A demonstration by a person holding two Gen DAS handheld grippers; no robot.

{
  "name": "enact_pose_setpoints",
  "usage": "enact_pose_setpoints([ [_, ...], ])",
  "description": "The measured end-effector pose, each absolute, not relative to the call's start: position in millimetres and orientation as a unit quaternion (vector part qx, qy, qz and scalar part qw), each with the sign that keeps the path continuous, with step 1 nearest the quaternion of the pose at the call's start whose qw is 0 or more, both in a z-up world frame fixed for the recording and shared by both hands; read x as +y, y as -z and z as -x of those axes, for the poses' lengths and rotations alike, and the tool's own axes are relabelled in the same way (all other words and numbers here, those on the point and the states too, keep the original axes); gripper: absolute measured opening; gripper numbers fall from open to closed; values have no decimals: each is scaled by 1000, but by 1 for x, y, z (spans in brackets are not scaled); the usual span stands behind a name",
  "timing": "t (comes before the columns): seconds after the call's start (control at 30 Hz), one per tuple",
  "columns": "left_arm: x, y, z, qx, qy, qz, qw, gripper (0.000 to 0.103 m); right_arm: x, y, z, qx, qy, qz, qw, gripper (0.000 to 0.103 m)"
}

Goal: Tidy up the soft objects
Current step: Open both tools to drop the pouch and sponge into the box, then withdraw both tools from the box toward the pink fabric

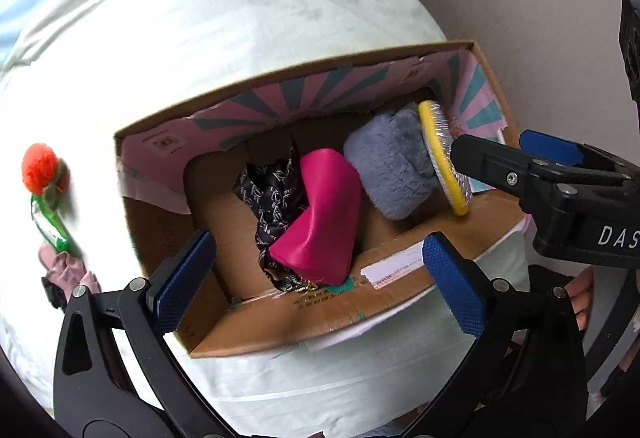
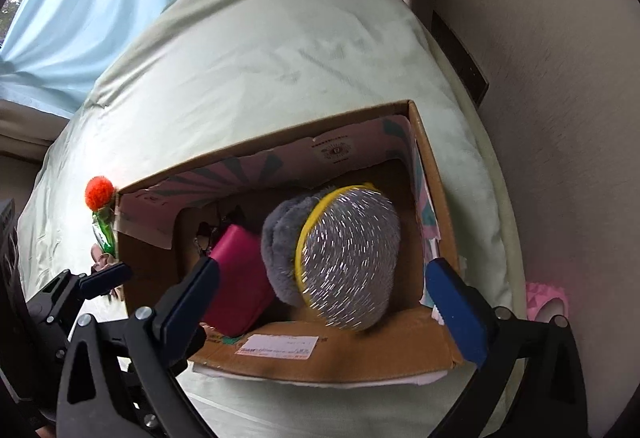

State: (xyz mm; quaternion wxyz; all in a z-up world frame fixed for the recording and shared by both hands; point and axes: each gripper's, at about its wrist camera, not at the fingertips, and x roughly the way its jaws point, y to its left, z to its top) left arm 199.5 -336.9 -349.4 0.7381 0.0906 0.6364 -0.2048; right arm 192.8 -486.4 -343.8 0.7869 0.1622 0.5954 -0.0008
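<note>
A cardboard box [image 1: 400, 290] sits on the bed [image 1: 240, 17], and everything is placed around it. Inside lie a pink pouch [image 1: 324, 213] over a black patterned cloth [image 1: 264, 193], with a grey fluffy slipper [image 2: 280, 250] toward the box's right end, its yellow-rimmed silvery sole tilted up. The left gripper [image 1: 320, 278] hangs above the box's near wall, jaws wide apart and holding nothing. The right gripper [image 2: 332, 302] hangs over the slipper, jaws equally wide, gripping nothing. Left of the box lies an orange pompom flower [image 1: 40, 167].

Bright daylight, fisheye edges, slight blur.
</note>
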Motion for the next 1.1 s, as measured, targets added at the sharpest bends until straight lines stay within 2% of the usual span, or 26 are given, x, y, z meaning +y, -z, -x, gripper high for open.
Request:
enact_pose_setpoints([
  [0.47, -296, 234, -161, 560, 218, -82, 795, 103, -465, 243, -151, 542, 10, -153, 826, 102],
  [0.8, -205, 143, -127, 488, 188, -43, 851, 103, -402, 156, -106, 498, -4, -103, 861, 102],
  [1.1, -98, 96, -78, 439, 146, -16, 887, 103, -321, 105, -59, 458, -19, -72, 886, 102],
])
